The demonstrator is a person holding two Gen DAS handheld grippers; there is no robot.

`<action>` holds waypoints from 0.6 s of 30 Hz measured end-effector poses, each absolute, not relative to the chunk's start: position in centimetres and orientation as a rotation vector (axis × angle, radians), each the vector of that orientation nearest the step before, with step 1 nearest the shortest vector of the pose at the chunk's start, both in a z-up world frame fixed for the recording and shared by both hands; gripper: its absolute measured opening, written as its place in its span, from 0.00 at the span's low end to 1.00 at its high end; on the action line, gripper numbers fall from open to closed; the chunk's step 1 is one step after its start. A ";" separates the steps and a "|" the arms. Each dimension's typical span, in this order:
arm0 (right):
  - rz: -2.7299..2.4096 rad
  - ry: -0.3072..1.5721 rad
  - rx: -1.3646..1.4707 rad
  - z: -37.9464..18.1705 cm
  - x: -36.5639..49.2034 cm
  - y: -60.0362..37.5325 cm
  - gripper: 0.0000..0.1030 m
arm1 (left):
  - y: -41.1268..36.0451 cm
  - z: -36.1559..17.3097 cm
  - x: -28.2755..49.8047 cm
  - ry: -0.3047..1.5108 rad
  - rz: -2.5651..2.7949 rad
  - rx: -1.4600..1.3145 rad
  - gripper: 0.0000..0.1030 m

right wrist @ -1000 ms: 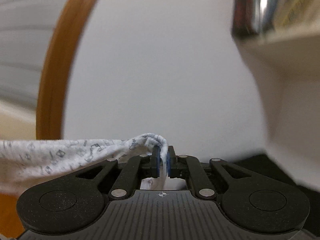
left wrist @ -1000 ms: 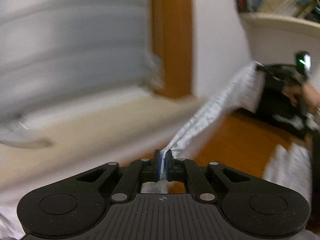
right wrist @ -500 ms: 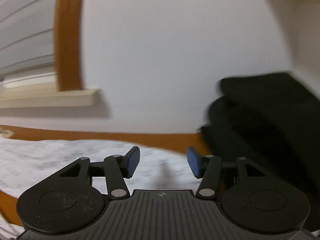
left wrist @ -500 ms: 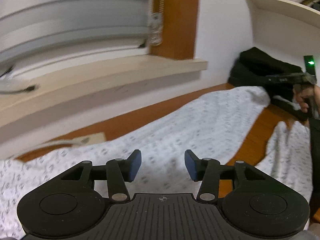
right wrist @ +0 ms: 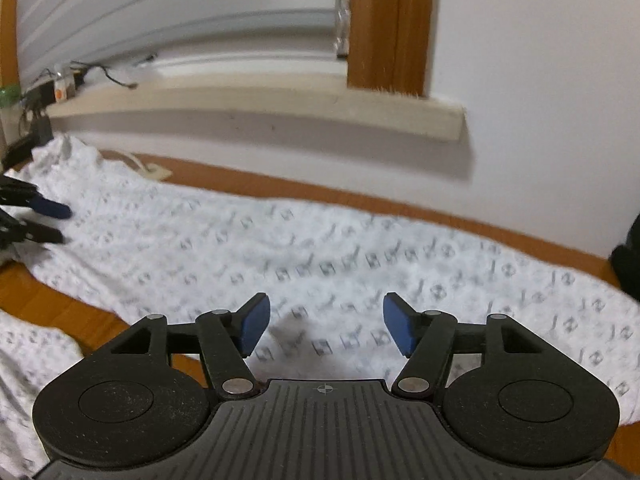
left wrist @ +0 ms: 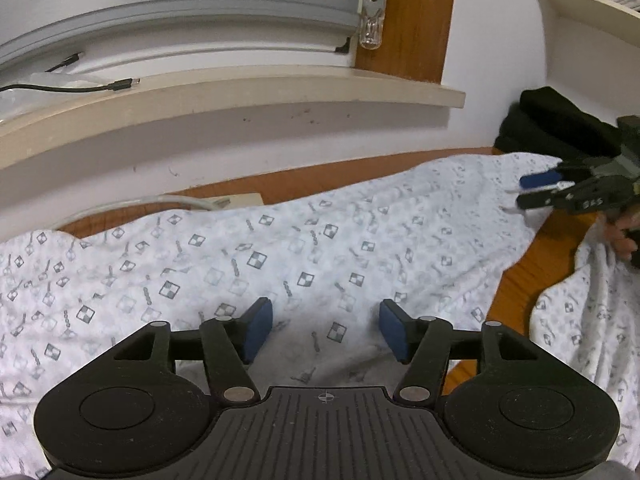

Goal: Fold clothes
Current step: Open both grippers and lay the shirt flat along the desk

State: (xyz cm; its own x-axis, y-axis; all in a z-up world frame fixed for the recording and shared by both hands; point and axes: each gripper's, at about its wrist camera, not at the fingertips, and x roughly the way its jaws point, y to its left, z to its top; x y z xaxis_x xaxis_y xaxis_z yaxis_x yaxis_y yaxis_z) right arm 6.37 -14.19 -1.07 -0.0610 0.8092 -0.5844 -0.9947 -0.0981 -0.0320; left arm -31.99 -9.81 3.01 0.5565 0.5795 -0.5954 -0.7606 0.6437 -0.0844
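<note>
Over the patterned garment (left wrist: 304,264), both tongs (left wrist: 326,330) (right wrist: 326,328) have just spread, empty.

**Cloth spread along the wall under the sill**

The white patterned cotton garment (left wrist: 320,248) lay spread on the orange-brown wooden floor (left wrist: 520,280), along the white wall below the cream window sill (left wrist: 240,92). A black folded pile (left wrist: 560,124) sat behind its right end, a beige power strip (left wrist: 236,201) behind its left.

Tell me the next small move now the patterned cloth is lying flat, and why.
Probably lower both claws onto the near edge of the patterned cloth and close. The left claw and right claw, just opened, hang empty above it, and it lies spread on the wooden surface, unfolded.
</note>
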 end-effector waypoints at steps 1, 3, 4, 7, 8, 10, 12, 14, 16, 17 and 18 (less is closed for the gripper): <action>1.589 0.449 -0.553 -1.4 6.5 -14.3 0.61 | -10.0 3.0 -32.0 0.559 0.812 -0.357 0.64; 1.584 0.467 -0.551 -1.9 7.0 -14.5 0.61 | -10.3 2.9 -32.0 0.555 0.818 -0.364 0.66; 1.584 0.477 -0.544 -2.1 7.2 -14.5 0.61 | -10.6 2.9 -32.0 0.556 0.825 -0.363 0.67; 1.583 0.496 -0.531 -2.1 8.2 -15.3 0.65 | -11.5 2.8 -31.4 0.570 0.845 -0.345 0.68; 1.582 0.504 -0.527 -2.2 8.5 -15.4 0.67 | -11.8 2.8 -31.2 0.572 0.847 -0.342 0.68; 1.582 0.511 -0.522 -2.3 8.9 -15.6 0.68 | -12.4 2.8 -31.1 0.572 0.847 -0.343 0.70; 1.578 0.510 -0.522 -2.3 9.0 -15.7 0.68 | -12.7 2.9 -31.1 0.566 0.841 -0.350 0.71; 1.574 0.505 -0.525 -2.3 8.9 -15.6 0.69 | -12.8 3.1 -31.5 0.555 0.837 -0.358 0.72; 1.571 0.504 -0.525 -2.3 8.9 -15.6 0.70 | -12.9 3.6 -32.4 0.537 0.838 -0.369 0.73; 1.570 0.504 -0.524 -2.3 8.9 -15.6 0.71 | -12.9 3.8 -32.8 0.528 0.839 -0.374 0.73; 1.568 0.501 -0.526 -2.2 8.9 -15.6 0.71 | -13.0 4.1 -33.3 0.519 0.839 -0.379 0.73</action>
